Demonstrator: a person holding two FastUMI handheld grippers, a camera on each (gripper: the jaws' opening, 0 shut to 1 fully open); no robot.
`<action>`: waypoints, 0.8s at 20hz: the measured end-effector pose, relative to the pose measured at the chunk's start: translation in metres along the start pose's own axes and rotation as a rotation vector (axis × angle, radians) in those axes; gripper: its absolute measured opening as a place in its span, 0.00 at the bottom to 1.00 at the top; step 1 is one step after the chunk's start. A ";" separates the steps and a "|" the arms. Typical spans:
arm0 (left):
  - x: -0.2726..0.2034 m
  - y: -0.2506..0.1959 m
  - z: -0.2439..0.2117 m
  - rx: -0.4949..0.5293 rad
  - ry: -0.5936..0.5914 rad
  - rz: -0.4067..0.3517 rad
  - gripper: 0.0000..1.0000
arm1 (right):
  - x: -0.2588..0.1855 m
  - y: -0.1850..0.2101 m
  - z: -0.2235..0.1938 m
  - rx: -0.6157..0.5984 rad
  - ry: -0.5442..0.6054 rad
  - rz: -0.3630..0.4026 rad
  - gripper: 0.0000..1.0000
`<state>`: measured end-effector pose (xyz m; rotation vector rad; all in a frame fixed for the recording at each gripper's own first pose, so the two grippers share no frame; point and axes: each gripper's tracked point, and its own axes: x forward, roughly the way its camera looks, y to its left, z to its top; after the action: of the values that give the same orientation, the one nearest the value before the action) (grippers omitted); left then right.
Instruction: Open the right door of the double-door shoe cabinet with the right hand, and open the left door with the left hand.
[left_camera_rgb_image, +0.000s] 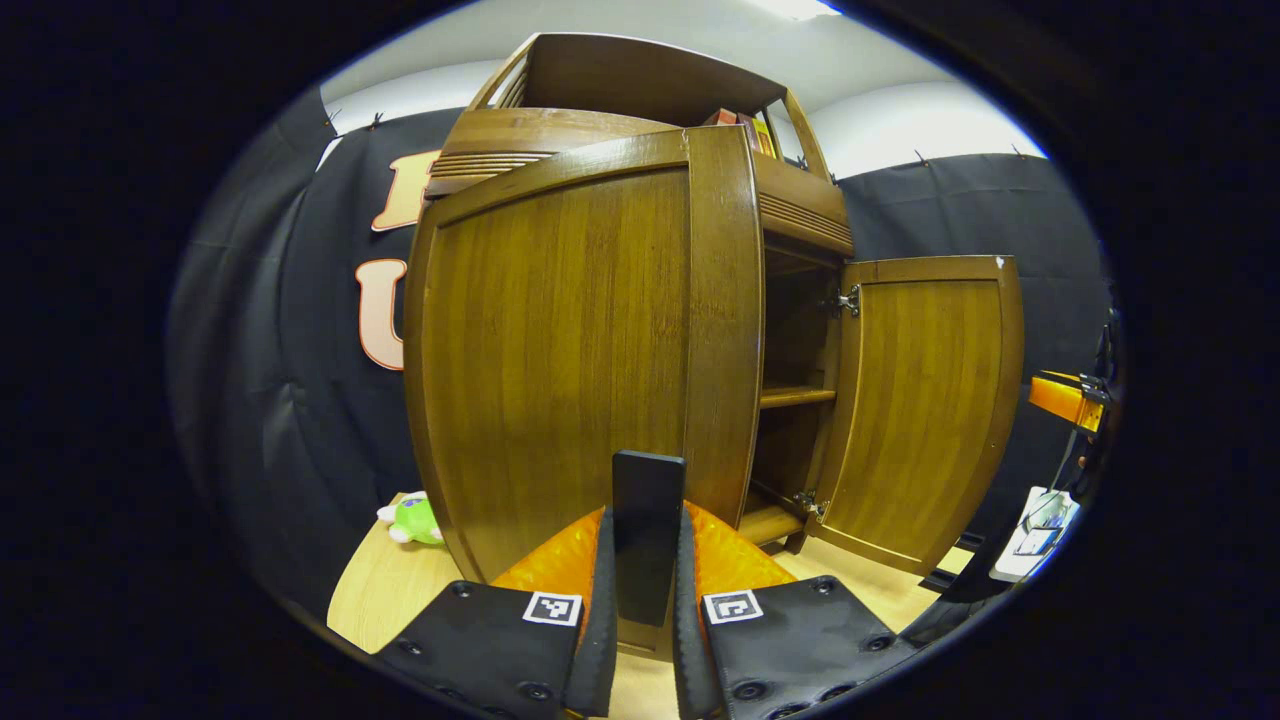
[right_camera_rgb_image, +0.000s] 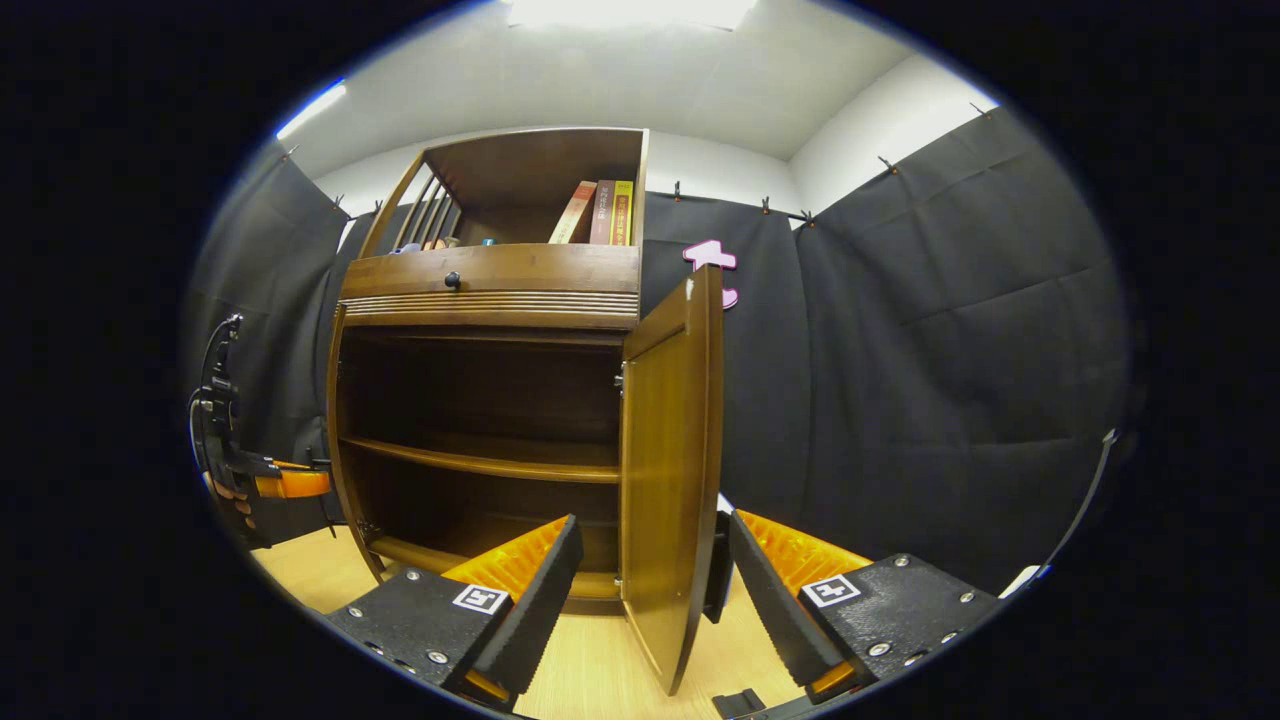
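Wooden shoe cabinet (right_camera_rgb_image: 490, 290) with 2 doors: the right door (right_camera_rgb_image: 665, 470) already stands swung out, seen edge-on between the right gripper (right_camera_rgb_image: 650, 590), whose jaws are spread wide on either side of it without pressing. In the left gripper view the left door (left_camera_rgb_image: 560, 350) looks partly swung, its handle (left_camera_rgb_image: 648, 530) clamped in the narrow jaws of the left gripper (left_camera_rgb_image: 645, 600); I judge that pull unfinished. 2 inner shelves (right_camera_rgb_image: 480, 462) show at 9 o'clock of the right door, 3 books (right_camera_rgb_image: 598, 212) at 12.
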<state>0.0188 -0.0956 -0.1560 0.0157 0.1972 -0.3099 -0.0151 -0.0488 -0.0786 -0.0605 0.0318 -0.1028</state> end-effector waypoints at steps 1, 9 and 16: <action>-0.004 0.002 0.000 0.002 -0.001 0.004 0.32 | 0.003 0.005 0.001 0.000 -0.001 0.008 0.91; -0.038 0.028 -0.001 0.002 -0.019 0.024 0.32 | 0.016 0.047 0.002 0.013 -0.006 0.081 0.91; -0.065 0.058 -0.002 0.010 -0.039 0.080 0.31 | 0.021 0.080 -0.003 0.001 0.008 0.134 0.91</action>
<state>-0.0245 -0.0207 -0.1459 0.0271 0.1555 -0.2310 0.0140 0.0282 -0.0875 -0.0565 0.0435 0.0307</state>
